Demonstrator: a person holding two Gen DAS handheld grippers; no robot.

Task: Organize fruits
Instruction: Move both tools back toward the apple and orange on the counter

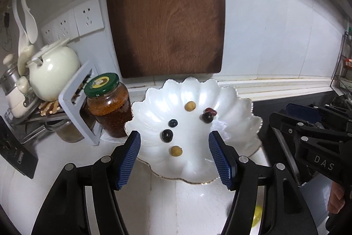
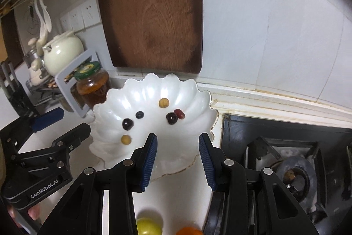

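L gripper point(image 1: 175, 154) gapes wide, empty, over near edge of white scalloped dish point(image 1: 237, 102); R gripper point(image 2: 178, 156) also wide, empty, over dish's near-right rim. In dish: 2 tan fruits point(image 1: 190, 106), 2 dark cherries point(image 1: 167, 136), blueberry point(image 1: 173, 123), red piece point(image 1: 212, 111) touching far cherry. Yellow fruit point(image 2: 149, 225) & orange one point(image 2: 189, 231) lie on counter below R gripper. Jar point(image 1: 109, 107) just left of dish; stove point(image 2: 292, 160) to the right.

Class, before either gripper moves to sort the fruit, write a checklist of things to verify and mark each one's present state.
1. Left gripper open, nothing held: ok.
2. Right gripper open, nothing held: ok.
3. White dish flat on the counter: ok.
4. Six small fruits in the dish, such as the blueberry, all uncovered: ok.
5. Yellow fruit near the right gripper's base, reachable: cannot tell.
6. Jar beside the dish, lid on: ok.
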